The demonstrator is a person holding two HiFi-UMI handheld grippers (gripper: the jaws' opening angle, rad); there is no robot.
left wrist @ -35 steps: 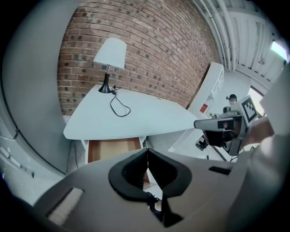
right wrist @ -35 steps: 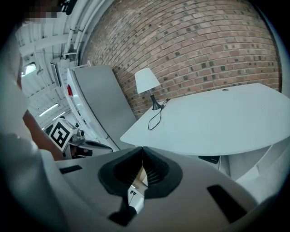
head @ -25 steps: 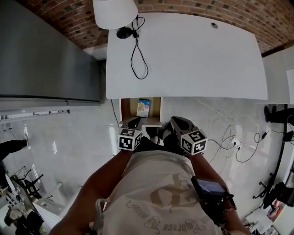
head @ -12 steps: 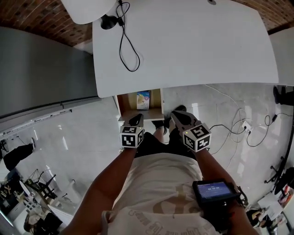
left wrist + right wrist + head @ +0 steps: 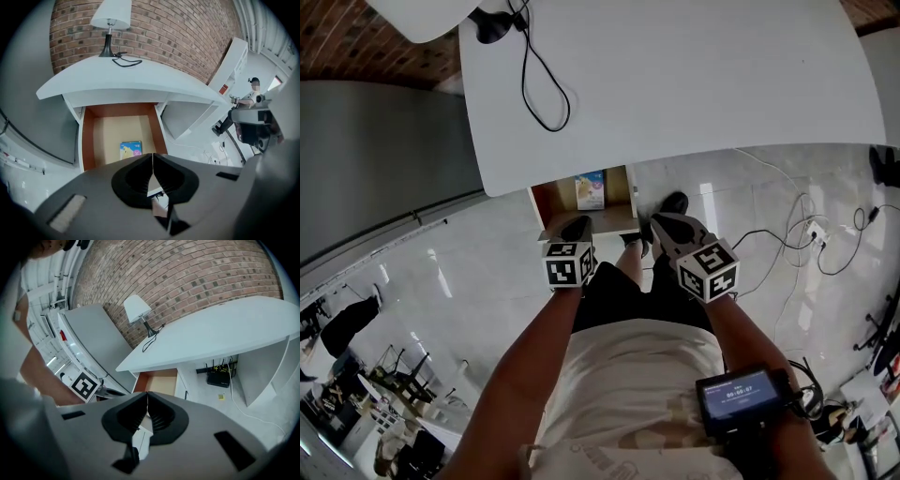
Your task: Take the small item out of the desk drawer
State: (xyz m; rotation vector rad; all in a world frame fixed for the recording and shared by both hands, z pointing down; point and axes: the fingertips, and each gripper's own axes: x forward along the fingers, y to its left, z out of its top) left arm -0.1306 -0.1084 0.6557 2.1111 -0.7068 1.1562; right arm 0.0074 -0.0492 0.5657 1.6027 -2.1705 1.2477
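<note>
The desk [image 5: 694, 84] top is looking smooth and matt. The drawer [image 5: 105, 136] under the desk is showing brown wood. The floor [image 5: 469, 281] beneath the desk is shining.

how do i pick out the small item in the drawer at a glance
Find the white desk by the brick wall. Under its top a drawer with reddish-brown sides stands open. On its pale floor lies a flat yellow-and-blue packet, the only thing inside.
</note>
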